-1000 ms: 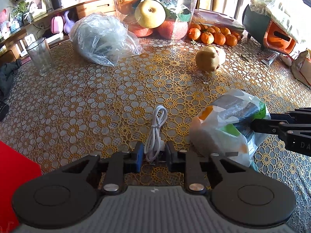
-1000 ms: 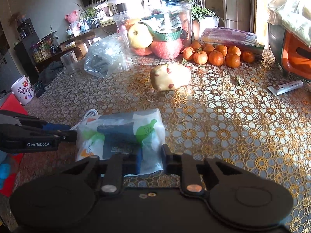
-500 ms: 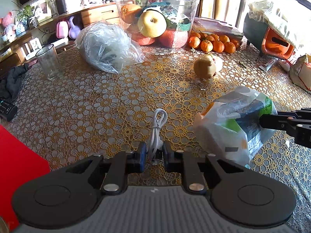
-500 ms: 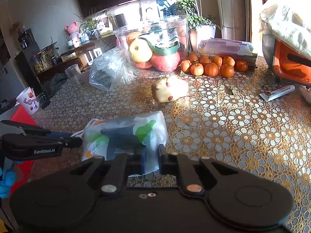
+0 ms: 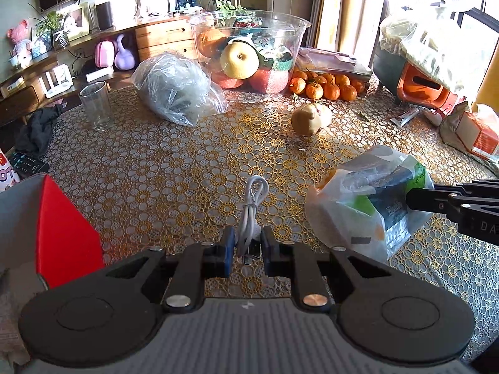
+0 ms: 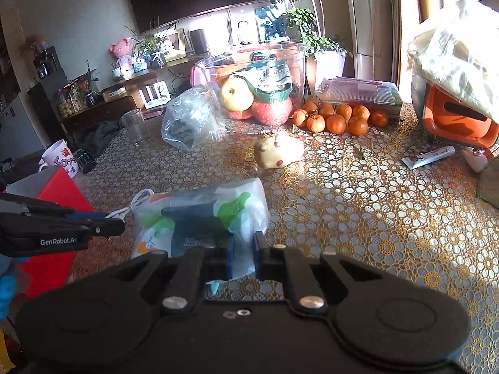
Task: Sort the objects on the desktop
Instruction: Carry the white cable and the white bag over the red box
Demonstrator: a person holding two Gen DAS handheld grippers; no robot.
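Tablecloth (image 5: pixel 156 168): gold floral lace on grey. Cable (image 5: pixel 249 215): white. Bag (image 6: pixel 199 215): clear/white w/ green, orange, dark-blue print. Box (image 5: pixel 65 230), left of cable: red. Tangerines (image 6: pixel 336 118): orange. Bowl (image 5: pixel 249 31): clear; yellow pear (image 5: pixel 239 60) inside.

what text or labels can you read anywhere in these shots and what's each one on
"GenRobot.AI": side of the left gripper.
"DA", cut off by the frame edge: side of the right gripper.
"LOT", partly hidden: white mug.
Print on the plastic bag: too blurred to read.
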